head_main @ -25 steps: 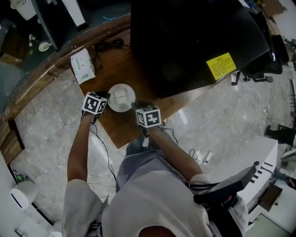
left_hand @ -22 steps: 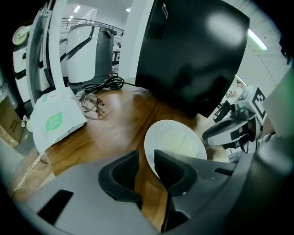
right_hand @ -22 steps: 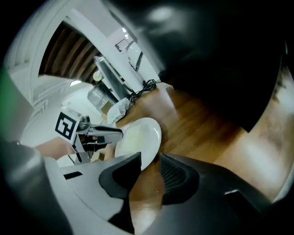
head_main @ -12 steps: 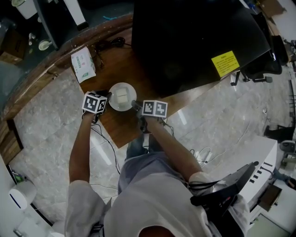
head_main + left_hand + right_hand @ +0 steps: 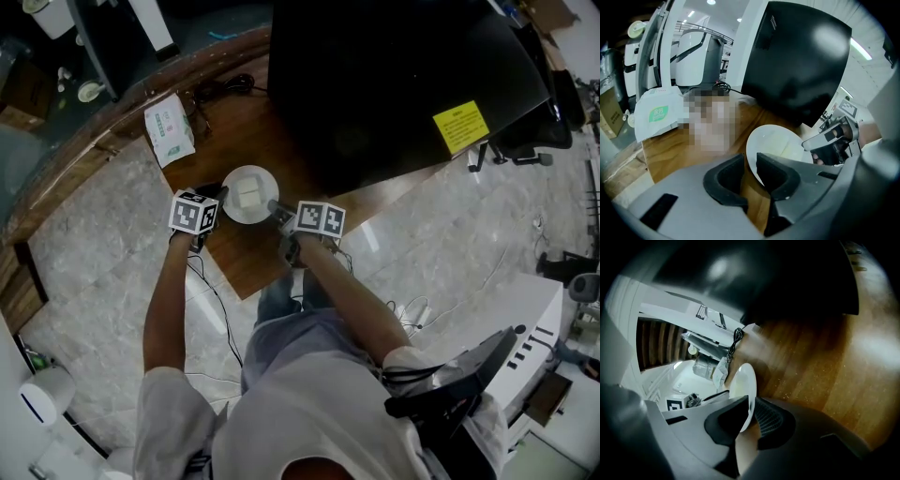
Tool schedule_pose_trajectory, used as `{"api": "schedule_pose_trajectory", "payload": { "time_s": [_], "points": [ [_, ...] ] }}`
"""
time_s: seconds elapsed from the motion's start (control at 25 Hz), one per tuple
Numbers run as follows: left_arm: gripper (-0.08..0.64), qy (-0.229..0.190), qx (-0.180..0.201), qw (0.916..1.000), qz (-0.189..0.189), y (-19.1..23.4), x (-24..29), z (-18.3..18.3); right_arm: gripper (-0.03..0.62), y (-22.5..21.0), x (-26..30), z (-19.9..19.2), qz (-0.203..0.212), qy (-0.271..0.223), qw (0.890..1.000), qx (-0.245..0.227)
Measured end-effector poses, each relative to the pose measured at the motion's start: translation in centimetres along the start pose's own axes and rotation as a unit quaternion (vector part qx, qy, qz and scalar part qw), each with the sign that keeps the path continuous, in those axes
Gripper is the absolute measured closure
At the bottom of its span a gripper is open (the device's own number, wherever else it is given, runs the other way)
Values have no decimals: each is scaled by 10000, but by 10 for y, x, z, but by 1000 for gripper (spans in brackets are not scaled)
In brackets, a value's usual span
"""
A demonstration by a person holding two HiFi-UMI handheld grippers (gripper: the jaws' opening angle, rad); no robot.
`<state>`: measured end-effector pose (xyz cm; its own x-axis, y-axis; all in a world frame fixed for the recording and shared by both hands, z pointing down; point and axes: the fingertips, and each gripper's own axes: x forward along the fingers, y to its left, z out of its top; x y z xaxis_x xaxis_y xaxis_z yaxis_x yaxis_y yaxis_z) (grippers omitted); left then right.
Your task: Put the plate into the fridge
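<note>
My left tongs [image 5: 217,200] have their jaws drawn in on the left rim of the white plate [image 5: 248,195], and they seem to pinch it, though the angle is poor. My right tongs [image 5: 277,209] are clamped on the opposite rim. The plate sits on the wooden counter [image 5: 239,258], with a pale square piece on it, just in front of the black fridge [image 5: 394,84].

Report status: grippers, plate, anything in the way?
Left gripper shut on plate rim. Right gripper shut on the opposite rim. Plate on the wooden table. Black fridge behind looks closed.
</note>
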<state>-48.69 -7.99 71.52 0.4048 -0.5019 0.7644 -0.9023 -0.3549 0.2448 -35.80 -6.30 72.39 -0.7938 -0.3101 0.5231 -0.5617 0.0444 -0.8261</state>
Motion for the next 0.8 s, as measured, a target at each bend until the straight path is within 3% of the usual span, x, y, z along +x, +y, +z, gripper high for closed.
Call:
{"api": "schedule_pose_trajectory", "payload": {
  "time_s": [0.44,0.8],
  "points": [
    [482,-138,22,9997,194,2,-2,-1,566,17,-3,2,880,-80,9953,393],
    [482,-422,76,9981,445,-10,-2,-4,569,18,-10,7,948,-113,9945,432]
  ]
}}
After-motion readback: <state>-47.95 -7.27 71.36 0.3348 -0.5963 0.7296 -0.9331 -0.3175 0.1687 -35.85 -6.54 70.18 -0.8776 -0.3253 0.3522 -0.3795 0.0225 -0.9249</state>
